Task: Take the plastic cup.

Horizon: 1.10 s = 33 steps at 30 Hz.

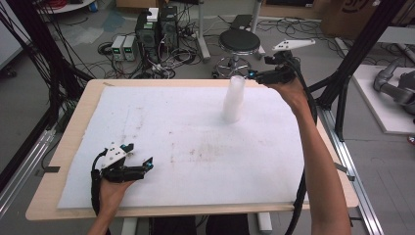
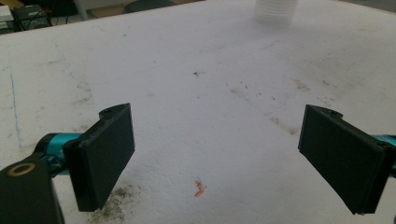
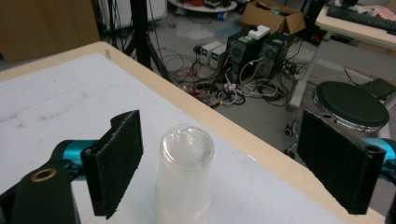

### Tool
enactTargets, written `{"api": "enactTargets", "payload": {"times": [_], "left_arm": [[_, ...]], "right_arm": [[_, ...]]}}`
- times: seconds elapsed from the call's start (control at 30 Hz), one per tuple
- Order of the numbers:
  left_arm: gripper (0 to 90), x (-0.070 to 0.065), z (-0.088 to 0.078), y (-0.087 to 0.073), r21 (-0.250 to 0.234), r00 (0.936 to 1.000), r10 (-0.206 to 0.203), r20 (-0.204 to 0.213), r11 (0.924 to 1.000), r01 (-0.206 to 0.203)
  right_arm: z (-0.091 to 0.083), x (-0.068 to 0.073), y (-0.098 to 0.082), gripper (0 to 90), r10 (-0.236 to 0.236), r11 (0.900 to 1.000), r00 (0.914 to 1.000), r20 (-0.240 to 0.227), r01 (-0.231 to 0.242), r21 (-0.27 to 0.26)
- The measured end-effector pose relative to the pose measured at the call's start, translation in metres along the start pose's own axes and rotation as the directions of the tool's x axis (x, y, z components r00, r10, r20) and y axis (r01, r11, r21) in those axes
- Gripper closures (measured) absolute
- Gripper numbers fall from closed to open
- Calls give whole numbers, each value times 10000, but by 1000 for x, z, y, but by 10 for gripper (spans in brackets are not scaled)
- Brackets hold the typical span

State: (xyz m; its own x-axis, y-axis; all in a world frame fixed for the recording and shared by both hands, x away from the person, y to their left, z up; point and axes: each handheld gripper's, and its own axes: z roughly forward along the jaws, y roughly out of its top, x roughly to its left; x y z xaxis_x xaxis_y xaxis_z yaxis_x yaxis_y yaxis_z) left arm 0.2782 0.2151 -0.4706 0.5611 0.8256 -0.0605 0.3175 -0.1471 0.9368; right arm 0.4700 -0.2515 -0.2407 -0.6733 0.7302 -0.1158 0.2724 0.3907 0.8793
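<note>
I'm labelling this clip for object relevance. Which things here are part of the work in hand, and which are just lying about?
In the job:
- stack of clear plastic cups, upside down on the white foam mat
- right gripper, open, fingers either side of the stack's top
- left gripper, open, holding nothing

Lying about:
- black stool
- computer towers
- floor cables

- It was a robotics lab or research workshop, not a home.
- A wooden table [image 1: 63,147] carried a stained white foam sheet [image 1: 161,132] as its work surface.
- Behind it, computer towers [image 1: 156,29] and small grey boxes [image 1: 123,47] stood on the concrete floor in a tangle of cables [image 1: 171,61].
- A black stool [image 1: 239,43] stood near them.
- Black framing struts [image 1: 359,49] flanked the table, and a cardboard box [image 3: 271,16] lay further back.
</note>
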Motion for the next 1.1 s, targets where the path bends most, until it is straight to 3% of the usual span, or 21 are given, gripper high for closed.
{"api": "enactTargets", "payload": {"times": [0.23,0.33,0.5,0.67,0.73,0.87,1.1], "left_arm": [[106,1,0,0,-28,9999,-99,32,9999,99],[106,1,0,0,4,9999,-107,38,9999,107],[107,1,0,0,-7,9999,-126,64,9999,126],[106,2,0,0,13,9999,-126,65,9999,126],[107,2,1,0,33,9999,-144,58,9999,144],[106,2,0,0,83,9999,-129,92,9999,128],[106,1,0,0,62,9999,-110,57,9999,109]], "right_arm": [[20,4,29,150,-521,9973,9979,-392,540,499],[30,8,33,150,-609,9958,9969,-491,641,658],[44,11,27,149,-546,9930,9967,-594,605,1016],[61,10,16,149,-130,9871,9982,-588,222,1584],[66,9,13,149,51,9830,9978,-655,71,1837],[80,9,7,149,382,9636,9970,-667,-191,2668],[93,12,2,149,382,9507,9979,-526,-201,3095]]}}
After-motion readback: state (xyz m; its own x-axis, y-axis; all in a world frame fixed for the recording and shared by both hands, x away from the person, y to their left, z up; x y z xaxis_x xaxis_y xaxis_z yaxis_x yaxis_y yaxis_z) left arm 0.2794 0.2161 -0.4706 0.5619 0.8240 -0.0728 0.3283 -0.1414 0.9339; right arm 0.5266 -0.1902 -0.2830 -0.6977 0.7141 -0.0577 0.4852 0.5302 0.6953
